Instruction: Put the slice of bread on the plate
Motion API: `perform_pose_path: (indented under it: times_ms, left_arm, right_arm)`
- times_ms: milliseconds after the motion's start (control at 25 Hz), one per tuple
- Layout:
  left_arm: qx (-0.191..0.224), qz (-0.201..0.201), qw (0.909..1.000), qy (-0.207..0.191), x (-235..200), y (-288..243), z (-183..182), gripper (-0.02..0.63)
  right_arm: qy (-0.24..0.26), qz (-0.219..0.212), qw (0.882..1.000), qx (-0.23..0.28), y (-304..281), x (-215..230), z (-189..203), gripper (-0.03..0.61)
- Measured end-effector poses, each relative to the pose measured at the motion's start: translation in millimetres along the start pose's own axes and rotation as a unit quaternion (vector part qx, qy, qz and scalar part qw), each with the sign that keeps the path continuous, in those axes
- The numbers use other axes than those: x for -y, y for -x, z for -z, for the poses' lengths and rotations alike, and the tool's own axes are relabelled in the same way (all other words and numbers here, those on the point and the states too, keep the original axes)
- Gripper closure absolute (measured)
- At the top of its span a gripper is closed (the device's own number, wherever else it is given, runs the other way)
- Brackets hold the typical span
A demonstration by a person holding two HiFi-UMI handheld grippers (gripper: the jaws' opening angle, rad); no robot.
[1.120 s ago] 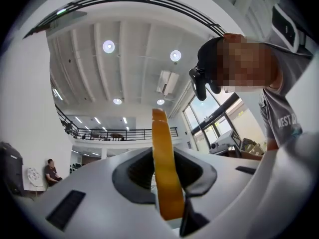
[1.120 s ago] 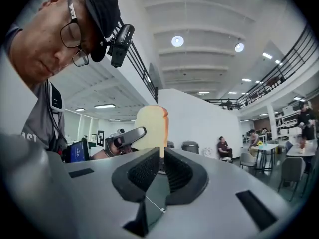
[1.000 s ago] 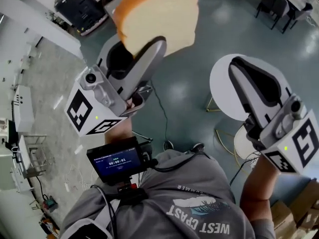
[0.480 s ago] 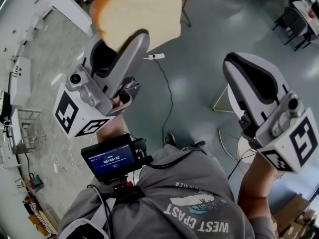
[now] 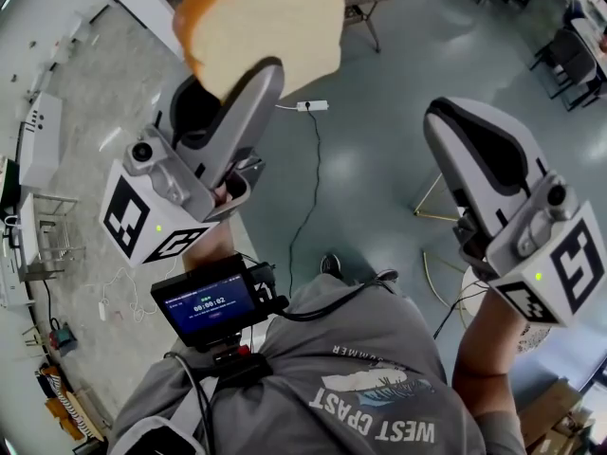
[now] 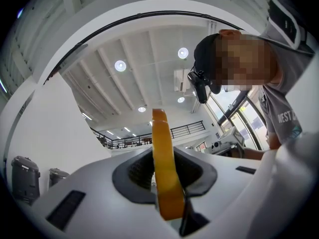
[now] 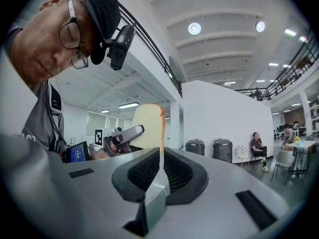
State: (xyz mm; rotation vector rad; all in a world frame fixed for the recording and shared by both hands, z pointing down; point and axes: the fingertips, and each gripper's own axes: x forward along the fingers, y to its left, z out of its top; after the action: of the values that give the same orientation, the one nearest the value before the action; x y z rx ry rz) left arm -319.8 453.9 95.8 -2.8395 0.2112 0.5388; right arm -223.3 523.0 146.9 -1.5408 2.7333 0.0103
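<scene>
Head view: the left claw (image 5: 237,81) stays clenched on the lower edge of the bread (image 5: 261,27), which stands raised in the air at the top of the frame. The right claw (image 5: 453,123), jaws together and empty, is carried level beside it, well apart. Over the last second both claws have kept their pose against the body, while the floor (image 5: 379,169) beneath has shifted. A cable (image 5: 305,188) and power strip (image 5: 313,105) now lie below the claws, and the white round surface once behind the right claw has slid towards the lower right. Left gripper view: the slice is seen edge-on, its orange crust pinched between both pads. Right gripper view: the jaws meet with nothing between them, and the bread shows in the distance, held in the other claw. No plate or worktop appears in any view, so the person is probably still carrying the slice and the placing lies ahead.
</scene>
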Motion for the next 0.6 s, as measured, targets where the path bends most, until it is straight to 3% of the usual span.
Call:
perform_pose_path:
  times_ms: [600]
  left_arm:
    - [-0.018,-0.024,0.9995,-0.009,-37,36,-5,0.517]
  right_arm:
    - [0.003,-0.014,1.000,0.007,-49,-11,-5,0.568]
